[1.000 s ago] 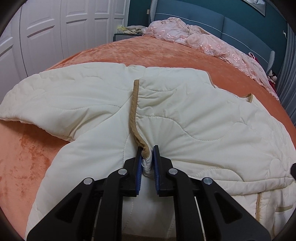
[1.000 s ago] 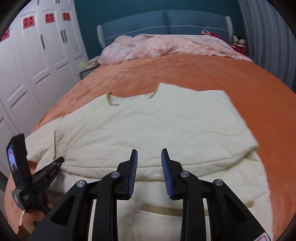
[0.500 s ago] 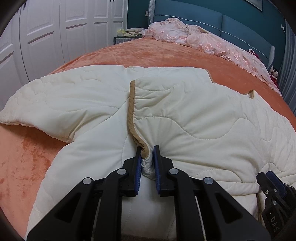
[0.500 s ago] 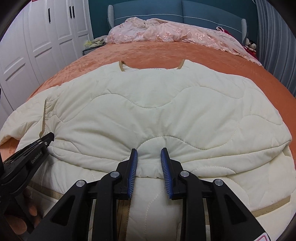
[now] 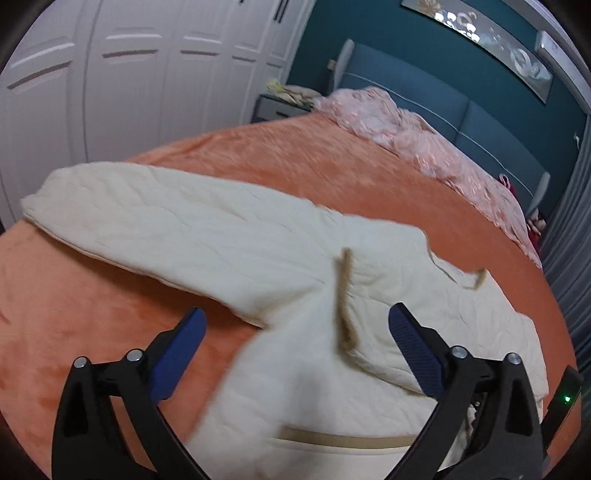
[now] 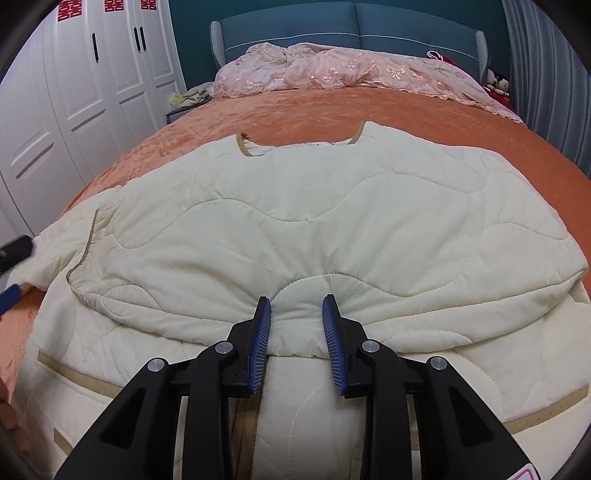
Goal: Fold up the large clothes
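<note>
The cream quilted padded jacket with tan trim [image 6: 314, 221] lies spread on the orange velvety bedspread [image 6: 424, 122]. My left gripper [image 5: 295, 343] is springing wide, empty; my right gripper [image 6: 295, 343] pinches the folded edge, jaws easing. It looks soft, puffy and light, so I'd grip trim and seams. No readable label.

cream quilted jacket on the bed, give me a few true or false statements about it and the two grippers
1. The cream quilted jacket lies on an orange bedspread. True.
2. The left gripper is clamped on the jacket's tan trim. False: its jaws are opening wide, and the tan trim lies loose between them.
3. The right gripper has a fold of the jacket between its fingers. True.
4. The jacket's neckline points toward the camera in the right wrist view. False: it faces the headboard.
5. A pink lace cover lies at the head of the bed. True.
</note>
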Demonstrator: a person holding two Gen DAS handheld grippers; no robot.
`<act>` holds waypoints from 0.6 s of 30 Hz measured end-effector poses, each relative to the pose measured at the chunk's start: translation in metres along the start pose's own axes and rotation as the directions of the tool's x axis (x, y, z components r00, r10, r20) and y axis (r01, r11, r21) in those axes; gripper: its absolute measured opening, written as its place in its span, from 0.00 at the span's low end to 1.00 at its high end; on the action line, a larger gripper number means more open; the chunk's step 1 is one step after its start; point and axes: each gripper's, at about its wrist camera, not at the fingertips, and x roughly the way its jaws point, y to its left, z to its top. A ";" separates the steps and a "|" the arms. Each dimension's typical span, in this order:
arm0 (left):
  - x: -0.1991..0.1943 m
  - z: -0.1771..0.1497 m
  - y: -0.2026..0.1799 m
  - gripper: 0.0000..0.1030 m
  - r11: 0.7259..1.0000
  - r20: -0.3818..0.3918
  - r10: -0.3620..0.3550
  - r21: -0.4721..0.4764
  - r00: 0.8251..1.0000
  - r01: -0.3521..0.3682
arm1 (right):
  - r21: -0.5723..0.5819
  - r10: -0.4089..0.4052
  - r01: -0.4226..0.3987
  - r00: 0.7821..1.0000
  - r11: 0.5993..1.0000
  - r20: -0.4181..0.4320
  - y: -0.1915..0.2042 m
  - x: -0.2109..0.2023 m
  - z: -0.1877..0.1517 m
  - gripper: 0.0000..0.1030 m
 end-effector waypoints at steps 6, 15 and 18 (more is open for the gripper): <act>0.021 0.040 0.141 0.94 0.957 -0.116 0.209 -0.179 0.971 -0.228 | -0.009 -0.019 0.019 1.000 1.000 -0.001 0.004 -0.001 0.001 0.32; 0.055 0.057 0.218 0.55 0.885 -0.160 0.201 -0.394 0.966 -0.250 | -0.017 -0.031 0.031 1.000 0.999 -0.001 0.007 0.000 0.000 0.33; 0.063 0.069 0.187 0.19 0.919 -0.177 0.124 -0.351 0.976 -0.181 | -0.016 -0.031 0.031 1.000 0.999 -0.001 0.007 0.000 0.000 0.33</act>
